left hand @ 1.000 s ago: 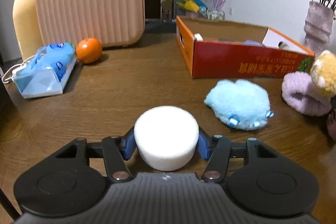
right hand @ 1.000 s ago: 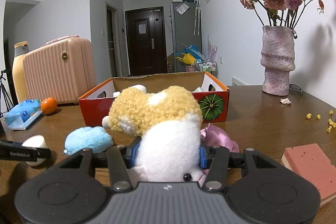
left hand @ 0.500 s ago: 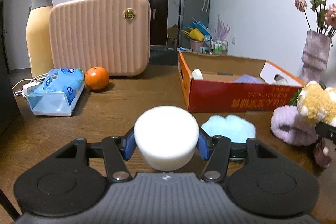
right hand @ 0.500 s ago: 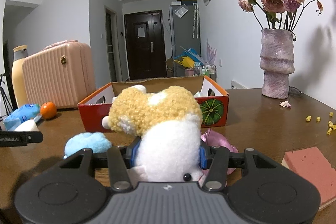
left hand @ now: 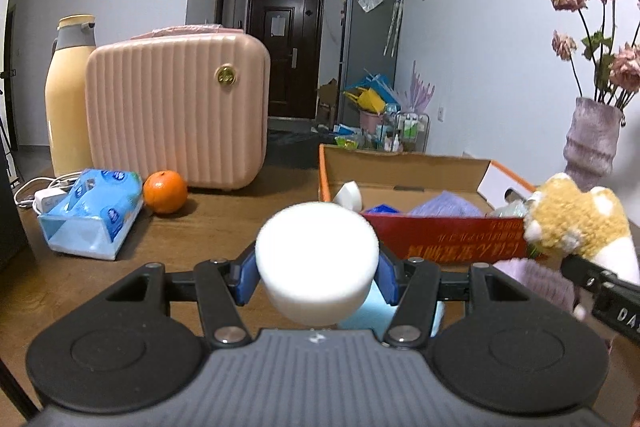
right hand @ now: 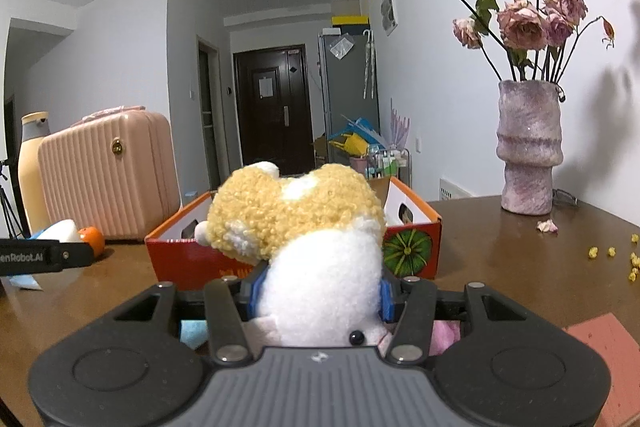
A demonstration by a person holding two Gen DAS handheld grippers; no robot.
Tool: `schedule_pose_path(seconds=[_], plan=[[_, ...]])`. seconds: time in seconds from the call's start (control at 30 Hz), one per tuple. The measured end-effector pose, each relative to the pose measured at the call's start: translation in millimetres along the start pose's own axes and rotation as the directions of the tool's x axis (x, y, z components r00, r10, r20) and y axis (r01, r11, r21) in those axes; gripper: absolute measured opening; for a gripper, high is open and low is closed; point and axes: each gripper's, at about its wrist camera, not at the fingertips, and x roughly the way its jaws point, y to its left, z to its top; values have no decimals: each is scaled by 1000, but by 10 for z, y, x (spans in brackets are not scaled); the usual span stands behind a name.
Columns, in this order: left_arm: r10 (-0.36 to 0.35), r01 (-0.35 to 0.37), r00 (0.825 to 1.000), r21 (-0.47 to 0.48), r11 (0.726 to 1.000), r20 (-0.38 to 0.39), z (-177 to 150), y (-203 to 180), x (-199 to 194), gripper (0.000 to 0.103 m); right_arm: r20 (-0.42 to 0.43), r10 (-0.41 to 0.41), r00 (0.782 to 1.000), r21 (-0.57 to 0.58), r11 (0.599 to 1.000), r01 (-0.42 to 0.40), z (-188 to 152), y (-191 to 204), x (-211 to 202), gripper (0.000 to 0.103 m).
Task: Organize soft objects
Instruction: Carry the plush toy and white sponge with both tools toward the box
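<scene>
White sponge (left hand: 316, 259) btwn left tongs (left hand: 316, 277)

Open tabletop at ten o'clock, crowded from twelve to three

From the left wrist view we see bare wooden table (left hand: 224, 223) ahead toward eleven o'clock, bounded farther back by the tissue pack (left hand: 94, 213), orange (left hand: 165, 191), pink suitcase (left hand: 176, 115) and tall bottle (left hand: 68, 95). At one o'clock the open cardboard box (left hand: 440, 243) blocks a level path, though its top is open. At three o'clock the right gripper (left hand: 600, 279) with its plush toy (left hand: 576, 227) crowds us; the vase (right hand: 528, 147) stands behind.
</scene>
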Motion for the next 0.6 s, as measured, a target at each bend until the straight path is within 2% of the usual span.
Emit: schedule_pose_path(seconds=[0.3, 0.6], plan=[[-9, 11, 998, -30, 999, 54, 213, -202, 112, 58, 40, -8, 999, 6, 1000, 7, 150, 9, 198, 50], [-12, 16, 997, -54, 998, 70, 388, -306, 359, 58, 59, -22, 998, 28, 999, 20, 331, -38, 436, 50]])
